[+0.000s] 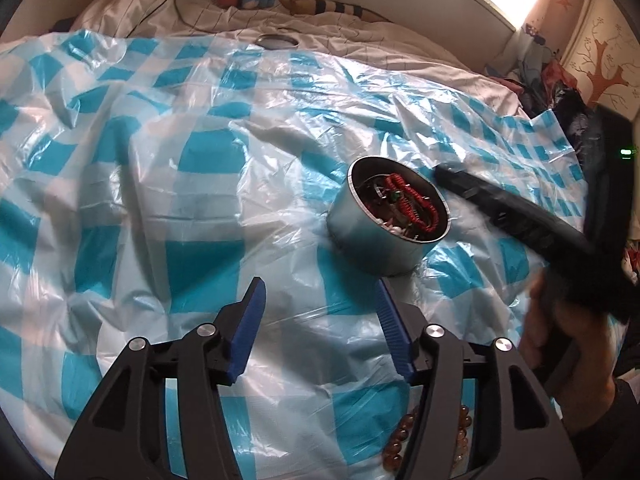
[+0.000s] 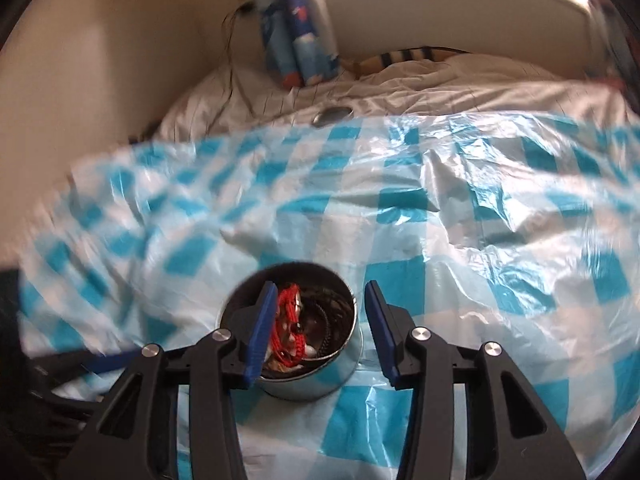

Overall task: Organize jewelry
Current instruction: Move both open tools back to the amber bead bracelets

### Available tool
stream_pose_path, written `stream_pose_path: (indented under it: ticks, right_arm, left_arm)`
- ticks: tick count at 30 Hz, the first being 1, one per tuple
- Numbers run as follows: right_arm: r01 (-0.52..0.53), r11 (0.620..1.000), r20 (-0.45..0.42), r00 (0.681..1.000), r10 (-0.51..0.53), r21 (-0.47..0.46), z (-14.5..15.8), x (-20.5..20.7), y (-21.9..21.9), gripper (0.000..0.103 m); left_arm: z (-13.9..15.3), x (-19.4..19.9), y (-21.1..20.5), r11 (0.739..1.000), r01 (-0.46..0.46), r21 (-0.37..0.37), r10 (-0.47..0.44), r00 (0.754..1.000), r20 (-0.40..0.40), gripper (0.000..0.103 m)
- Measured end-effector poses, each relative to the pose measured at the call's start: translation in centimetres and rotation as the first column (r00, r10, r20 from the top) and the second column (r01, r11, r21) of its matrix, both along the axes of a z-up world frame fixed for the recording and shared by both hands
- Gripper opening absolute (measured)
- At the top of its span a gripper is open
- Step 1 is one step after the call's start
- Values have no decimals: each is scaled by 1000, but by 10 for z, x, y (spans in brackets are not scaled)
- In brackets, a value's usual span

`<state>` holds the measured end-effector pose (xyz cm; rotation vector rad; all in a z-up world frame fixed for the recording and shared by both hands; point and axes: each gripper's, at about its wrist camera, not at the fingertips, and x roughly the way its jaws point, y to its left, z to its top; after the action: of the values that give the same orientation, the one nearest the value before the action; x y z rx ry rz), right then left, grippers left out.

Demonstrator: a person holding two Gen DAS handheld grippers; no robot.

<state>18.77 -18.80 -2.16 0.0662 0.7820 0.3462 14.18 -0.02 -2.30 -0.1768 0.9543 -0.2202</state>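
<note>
A round metal tin (image 1: 372, 240) sits on the blue-checked plastic sheet (image 1: 160, 160), holding red cord bracelets (image 1: 412, 204) and other jewelry. My left gripper (image 1: 320, 312) is open and empty, just short of the tin. An amber bead bracelet (image 1: 404, 440) lies under it by the right finger. In the right wrist view the tin (image 2: 320, 376) lies between and just below my open right gripper (image 2: 322, 304), its left finger (image 2: 266, 320) over the tin's mouth. The right gripper (image 1: 520, 220) also shows in the left wrist view, beside the tin.
The tin's lid (image 1: 278, 41) lies at the far edge of the sheet; it also shows in the right wrist view (image 2: 332, 115). White bedding (image 1: 360, 32), a blue plush toy (image 2: 300, 40) and the headboard stand behind. Clothes (image 1: 560, 92) pile at the right.
</note>
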Motion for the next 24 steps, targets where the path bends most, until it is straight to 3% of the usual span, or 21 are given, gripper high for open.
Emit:
stream_pose_path:
  ticks: [5, 9, 13, 15, 18, 24]
  right_arm:
    - [14, 984, -41, 999, -22, -177, -26, 15, 16, 49]
    - [50, 973, -48, 997, -62, -225, -29, 17, 10, 49]
    - [69, 991, -29, 997, -72, -117, -10, 8, -5, 51]
    - [76, 992, 7, 997, -76, -96, 5, -4, -9, 59]
    - [90, 995, 25, 996, -90, -31, 23, -24, -21, 63]
    - [112, 991, -30, 993, -110, 75, 27, -75, -47, 67]
  left_arm:
    - [2, 0, -3, 1000, 9, 10, -9, 1000, 7, 56]
    - [3, 1, -3, 1000, 8, 10, -8, 1000, 5, 56]
    - [6, 1, -4, 1000, 12, 10, -12, 1000, 15, 57]
    - [7, 1, -4, 1000, 10, 7, -10, 1000, 16, 58]
    - [8, 0, -5, 1000, 15, 9, -15, 1000, 20, 59]
    - [10, -3, -12, 999, 26, 43, -27, 999, 34, 60]
